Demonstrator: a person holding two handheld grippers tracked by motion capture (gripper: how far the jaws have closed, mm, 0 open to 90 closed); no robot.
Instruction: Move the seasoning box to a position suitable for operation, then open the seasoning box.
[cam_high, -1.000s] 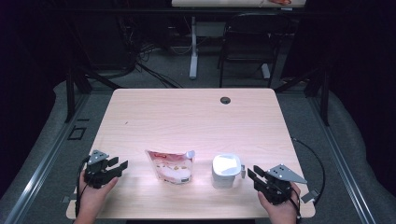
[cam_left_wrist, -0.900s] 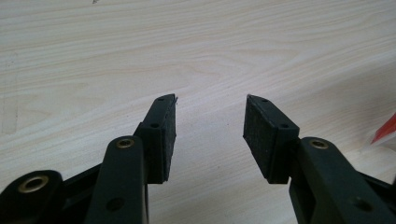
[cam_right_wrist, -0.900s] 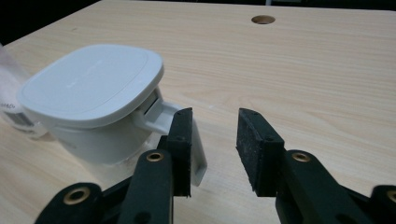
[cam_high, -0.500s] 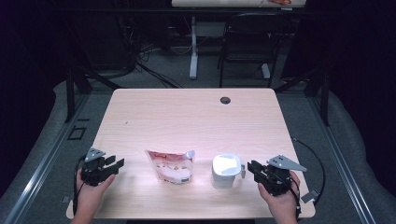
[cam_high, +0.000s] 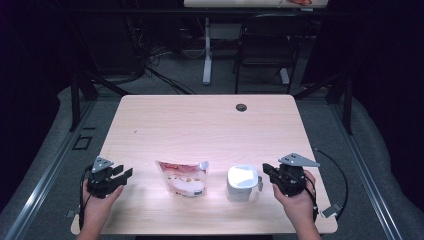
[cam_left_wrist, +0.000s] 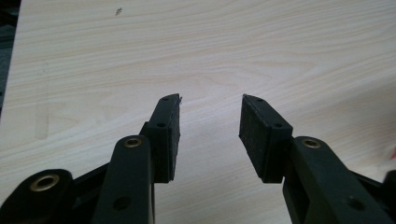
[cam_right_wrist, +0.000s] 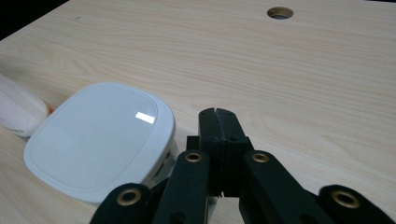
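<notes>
Right hand-held gripper just closed, beside glossy rounded white container

Dark room, grey floor, chair

A white container with rounded corners stands upright near the front edge of the table, right of centre. Its smooth, glossy lid is shut and catches a bright glint of light. A small latch or tab seems to stick out on its right side, though it is too small to make out clearly.

Just to its left, apart from it, lies a flat pouch, white with red print along the top and a pale picture on its face. A small white spout cap sits at its upper right corner, pointing toward the container.
</notes>
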